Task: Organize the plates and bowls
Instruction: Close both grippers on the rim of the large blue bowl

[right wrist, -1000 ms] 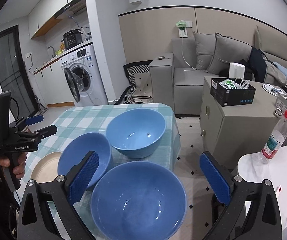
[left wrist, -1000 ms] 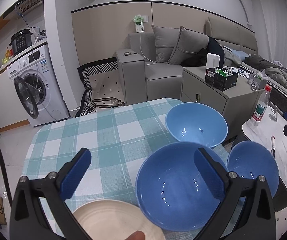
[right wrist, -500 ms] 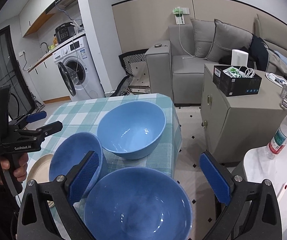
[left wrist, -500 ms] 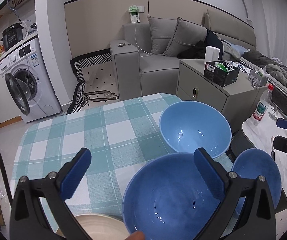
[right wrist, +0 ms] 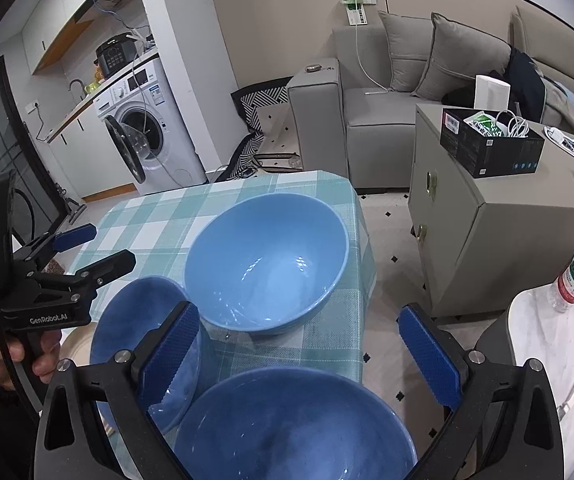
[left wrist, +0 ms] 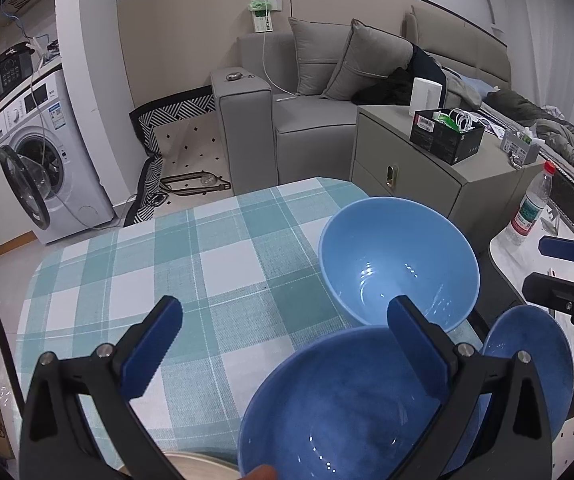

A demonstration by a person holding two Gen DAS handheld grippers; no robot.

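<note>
Three blue bowls stand on a table with a teal checked cloth (left wrist: 147,264). The light blue bowl (left wrist: 399,264) (right wrist: 267,264) sits farthest back, near the table's right edge. A dark blue bowl (left wrist: 347,408) (right wrist: 143,328) lies just below my left gripper (left wrist: 283,344), which is open and empty. Another dark blue bowl (left wrist: 535,360) (right wrist: 295,424) lies under my right gripper (right wrist: 301,356), also open and empty. A cream plate (left wrist: 199,464) (right wrist: 75,348) peeks out beside the left bowl. Each gripper shows in the other's view: left gripper (right wrist: 103,246), right gripper (left wrist: 537,265).
A grey cabinet (right wrist: 487,216) with a black box stands right of the table, across a strip of floor. A water bottle (left wrist: 531,204) stands on a white round table (right wrist: 547,340) at the far right. A washing machine (left wrist: 35,168) and a sofa (left wrist: 311,128) lie beyond.
Both grippers have moved forward over the table. The light blue bowl looks larger and nearer in both views, and the cream plate has slid almost out of the left view.
</note>
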